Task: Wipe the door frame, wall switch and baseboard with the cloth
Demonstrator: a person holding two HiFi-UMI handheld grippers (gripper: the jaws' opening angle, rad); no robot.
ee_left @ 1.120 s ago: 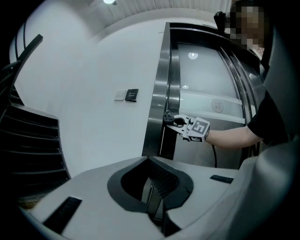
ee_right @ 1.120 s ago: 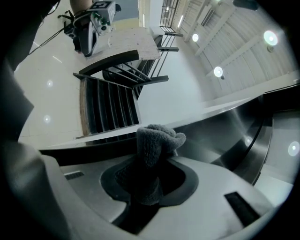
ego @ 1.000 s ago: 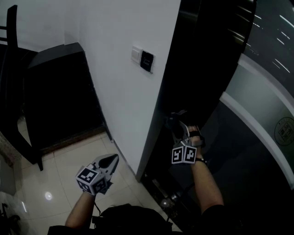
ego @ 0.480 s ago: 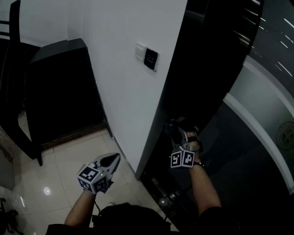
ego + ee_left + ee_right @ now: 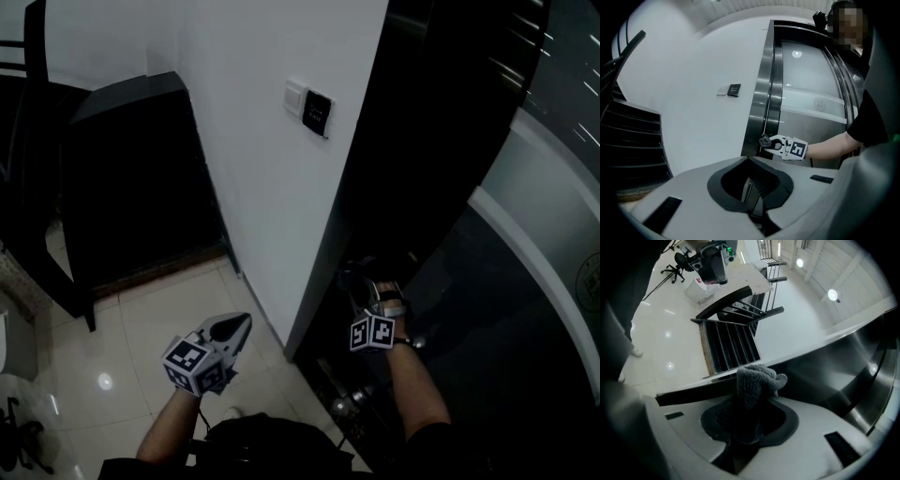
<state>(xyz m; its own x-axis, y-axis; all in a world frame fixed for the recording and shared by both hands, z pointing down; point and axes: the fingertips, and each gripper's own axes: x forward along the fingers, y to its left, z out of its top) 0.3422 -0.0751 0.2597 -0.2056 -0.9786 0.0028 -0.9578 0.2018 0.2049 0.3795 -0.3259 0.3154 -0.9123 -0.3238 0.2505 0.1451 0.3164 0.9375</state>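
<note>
Here, the cloth sits low against the upright door frame, held by the right hand.

The white wall (image 5: 262,141) ends at the dark door frame (image 5: 356,216), whose long axis runs straight up and down. The right gripper (image 5: 360,277) is the nearer one, its fingers pinching the grey cloth (image 5: 757,380), which looks to be touching the frame's lower stretch. The left gripper (image 5: 236,325) hangs well apart over the floor tiles (image 5: 141,337), fingers pressed together on nothing. The wall switch (image 5: 317,111) lies up and to the left of the cloth, so wiping likely runs upward along the frame first.
</note>
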